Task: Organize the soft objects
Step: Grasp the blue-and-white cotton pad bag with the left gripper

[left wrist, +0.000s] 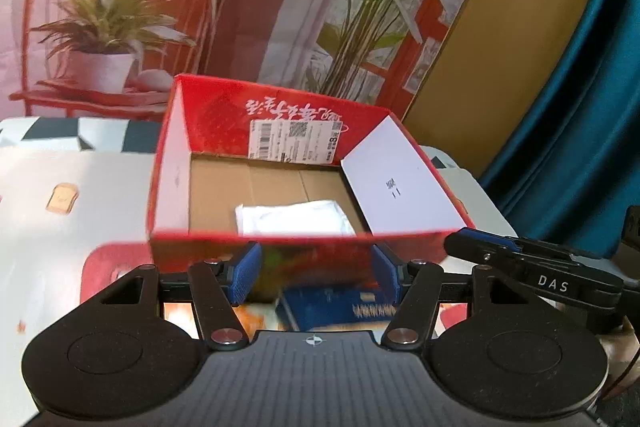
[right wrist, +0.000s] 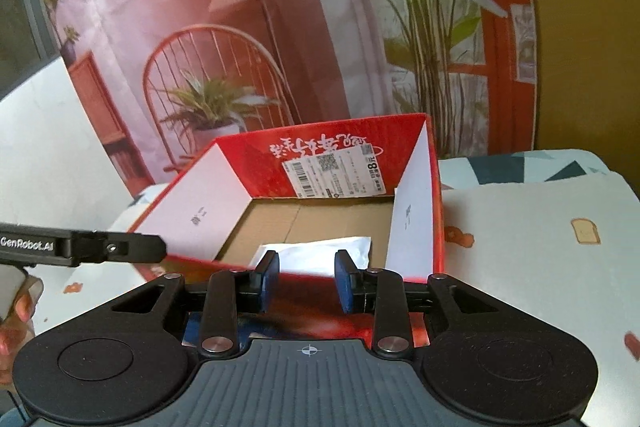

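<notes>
A red cardboard box [left wrist: 168,167] stands open on the table, just beyond both grippers. On its brown floor near the front wall lies a white soft packet [left wrist: 296,219]. My left gripper [left wrist: 316,267] is open in front of the box's near wall, with nothing between its blue pads. The right gripper [left wrist: 472,247] shows side-on at the right. In the right wrist view the same box [right wrist: 336,143] and packet [right wrist: 320,251] lie ahead. My right gripper [right wrist: 307,271] stands open at the near rim, holding nothing. The left gripper [right wrist: 152,247] reaches in from the left.
The table cover [right wrist: 540,267] is white with small toast and red prints. A printed backdrop [left wrist: 120,7] of a chair and plants rises behind the box. A teal curtain [left wrist: 580,107] hangs at the right. A person's hand [right wrist: 16,311] holds the left gripper.
</notes>
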